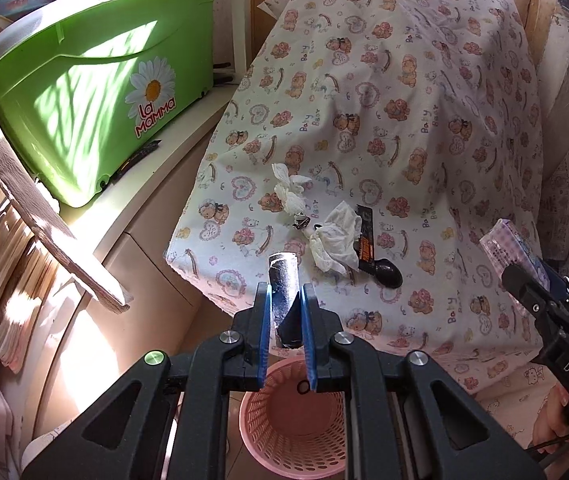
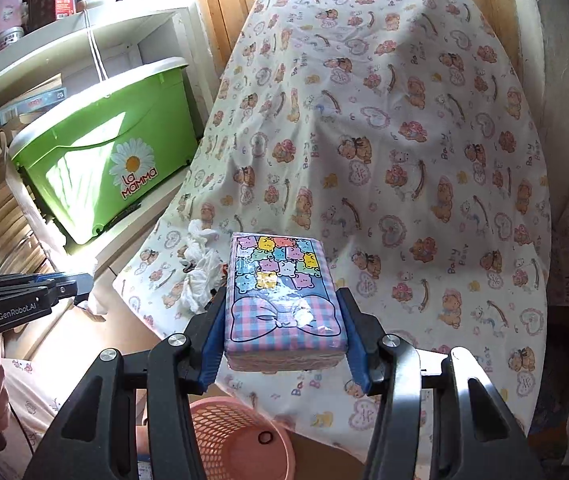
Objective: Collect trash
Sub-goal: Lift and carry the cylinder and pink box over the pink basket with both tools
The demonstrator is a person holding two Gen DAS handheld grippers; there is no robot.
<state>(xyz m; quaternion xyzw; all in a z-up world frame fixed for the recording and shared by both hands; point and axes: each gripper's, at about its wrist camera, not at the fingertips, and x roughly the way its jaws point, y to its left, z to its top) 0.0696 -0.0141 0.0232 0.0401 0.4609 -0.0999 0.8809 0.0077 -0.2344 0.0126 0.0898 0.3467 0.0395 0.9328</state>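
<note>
My left gripper (image 1: 286,304) is shut on a dark flat wrapper (image 1: 284,292), held over a pink perforated basket (image 1: 292,432). My right gripper (image 2: 280,320) is shut on a pastel tissue pack (image 2: 280,292) above the cloth edge; it shows at the right of the left wrist view (image 1: 524,276). On the bear-print cloth (image 1: 404,120) lie two crumpled white tissues (image 1: 290,192) (image 1: 336,240), a black-orange wrapper (image 1: 364,240) and a dark spoon-like piece (image 1: 384,276). The tissues (image 2: 200,268) also show in the right wrist view, and the basket (image 2: 240,440) sits below.
A green "La Mamma" bin (image 1: 96,92) stands on a cream cabinet (image 1: 144,216) at the left. Stacked papers and a board (image 1: 24,184) fill the far left. A small black ring (image 1: 303,387) lies in the basket. Shelves (image 2: 64,40) rise behind the bin.
</note>
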